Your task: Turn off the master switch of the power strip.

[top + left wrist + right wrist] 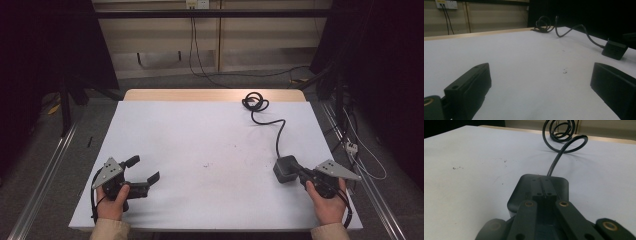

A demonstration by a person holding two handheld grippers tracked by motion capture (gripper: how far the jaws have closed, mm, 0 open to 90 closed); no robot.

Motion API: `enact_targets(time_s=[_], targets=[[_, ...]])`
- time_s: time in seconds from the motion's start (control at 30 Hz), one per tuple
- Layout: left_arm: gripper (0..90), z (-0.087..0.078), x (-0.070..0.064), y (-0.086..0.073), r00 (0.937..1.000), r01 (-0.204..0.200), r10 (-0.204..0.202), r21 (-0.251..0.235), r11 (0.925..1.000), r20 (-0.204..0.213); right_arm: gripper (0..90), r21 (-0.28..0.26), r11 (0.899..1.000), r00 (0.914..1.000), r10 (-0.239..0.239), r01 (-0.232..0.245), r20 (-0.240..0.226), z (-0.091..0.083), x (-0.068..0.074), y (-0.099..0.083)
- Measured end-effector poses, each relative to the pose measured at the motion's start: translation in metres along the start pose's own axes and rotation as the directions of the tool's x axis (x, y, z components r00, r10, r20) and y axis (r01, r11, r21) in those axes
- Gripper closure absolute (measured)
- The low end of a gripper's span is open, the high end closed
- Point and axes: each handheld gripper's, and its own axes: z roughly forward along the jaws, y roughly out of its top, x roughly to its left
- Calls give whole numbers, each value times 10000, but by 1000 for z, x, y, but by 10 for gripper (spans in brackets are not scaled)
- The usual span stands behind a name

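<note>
The left gripper [142, 175] rests low at the near left of the desk [200, 135], jaws spread wide with only bare white surface between them. It holds nothing and stands well apart from the work.

At the near right, the right gripper [296, 168] has its jaws drawn together, touching or nearly so, and lying over the top of the dark power adapter [285, 167]. The right gripper view shows the closed jaws resting on the adapter's upper face rather than clamped around its sides. Judged from this, the step in hand is pressing or nudging the adapter; for a lift, the jaws should first open and straddle the body.

The adapter's cable [277, 131] runs away to a loose coil [255, 102] near the far edge. It will likely drag and resist any pull toward the person. A few small dark specks [206, 164] mark mid-desk; nothing else obstructs.
</note>
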Motion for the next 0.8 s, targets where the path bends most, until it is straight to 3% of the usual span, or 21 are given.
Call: enact_targets(time_s=[0.8], targets=[[28, 0, 0, 0, 10000, 28, -28, -58, 10000, 13, 900, 74, 9998, 9997, 181, -182, 139, 0, 2, 0]])
